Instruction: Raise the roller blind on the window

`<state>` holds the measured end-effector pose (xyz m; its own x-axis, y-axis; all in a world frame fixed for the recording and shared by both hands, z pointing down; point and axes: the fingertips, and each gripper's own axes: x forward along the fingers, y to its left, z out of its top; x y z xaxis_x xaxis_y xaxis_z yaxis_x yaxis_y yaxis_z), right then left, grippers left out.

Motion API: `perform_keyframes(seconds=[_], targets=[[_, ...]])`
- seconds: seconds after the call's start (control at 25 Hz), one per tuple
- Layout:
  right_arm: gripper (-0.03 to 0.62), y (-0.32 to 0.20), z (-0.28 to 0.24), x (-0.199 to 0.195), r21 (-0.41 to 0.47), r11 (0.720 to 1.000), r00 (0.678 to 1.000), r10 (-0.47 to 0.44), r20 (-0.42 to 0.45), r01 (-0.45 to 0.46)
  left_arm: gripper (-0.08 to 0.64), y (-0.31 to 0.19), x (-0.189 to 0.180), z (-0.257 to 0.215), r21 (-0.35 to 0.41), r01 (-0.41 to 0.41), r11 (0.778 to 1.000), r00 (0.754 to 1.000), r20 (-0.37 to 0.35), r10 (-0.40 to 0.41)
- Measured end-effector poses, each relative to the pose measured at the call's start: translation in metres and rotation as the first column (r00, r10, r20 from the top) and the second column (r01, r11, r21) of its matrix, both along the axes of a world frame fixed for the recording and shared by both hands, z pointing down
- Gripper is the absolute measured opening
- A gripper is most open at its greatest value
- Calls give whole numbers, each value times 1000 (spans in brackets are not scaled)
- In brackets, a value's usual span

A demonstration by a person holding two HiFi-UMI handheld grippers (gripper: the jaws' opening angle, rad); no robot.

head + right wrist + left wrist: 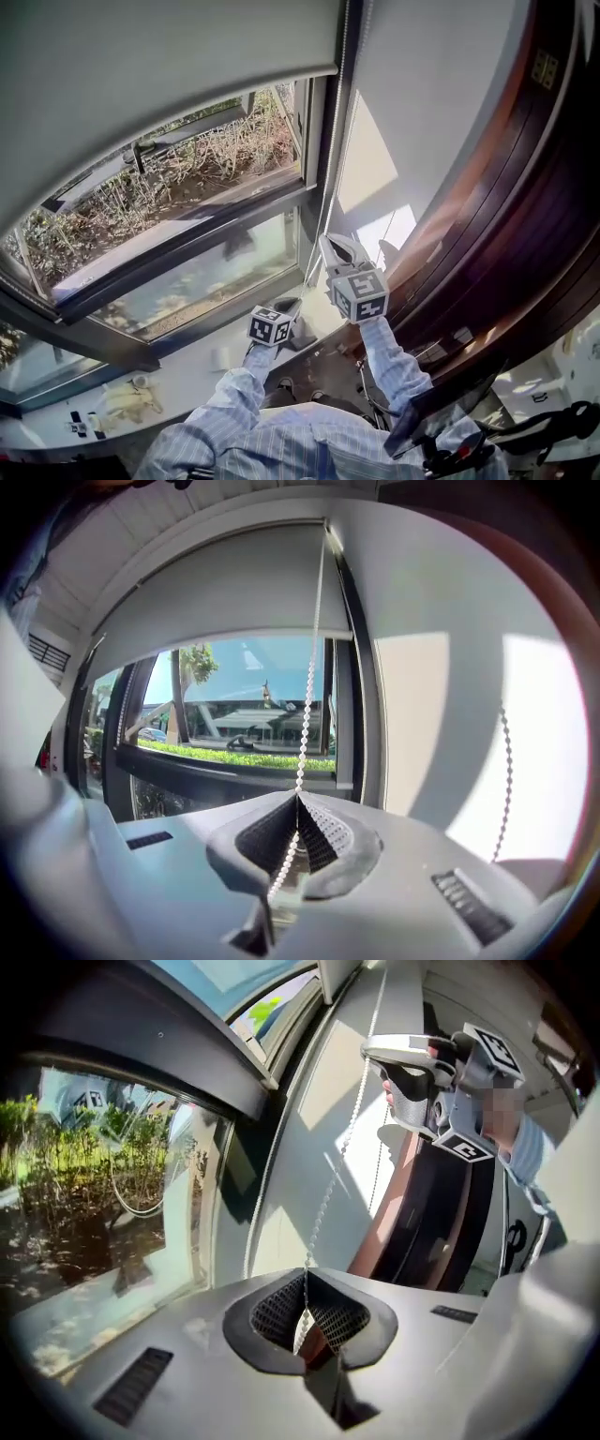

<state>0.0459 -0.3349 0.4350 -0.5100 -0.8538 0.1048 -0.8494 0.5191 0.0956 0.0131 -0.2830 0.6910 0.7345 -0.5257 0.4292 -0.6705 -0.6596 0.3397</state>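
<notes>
The roller blind fills the upper left of the head view. Its bottom bar crosses the window, leaving the lower panes bare. Its bead chain hangs as a long, near-vertical line from top centre toward mid-picture, beside the window frame.

The right hand-held gripper has its jaws closed on the chain. The left hand-held gripper, just below and left of it, pinches what seems the same strand lower down. A second strand hangs free at the right of the right gripper view.

Any pull must run down along the chain's length, I judge. The right one sits nearer the blind.
</notes>
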Motion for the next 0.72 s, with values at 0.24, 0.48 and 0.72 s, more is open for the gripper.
perform_keyframes(seconds=[0.24,0.48,0.72], targets=[[6,-5,29,9,-55,998,1000,23,-16,-24,129,1,-23,-86,273,132,953,984,-153,-92],[6,-7,28,-1,-55,998,1000,8,-9,-9,137,-16,-17,-297,562,147,814,935,-347,70],[6,1,29,-10,-52,999,1000,-4,13,4,137,-42,19,-472,741,87,666,918,-319,235]])
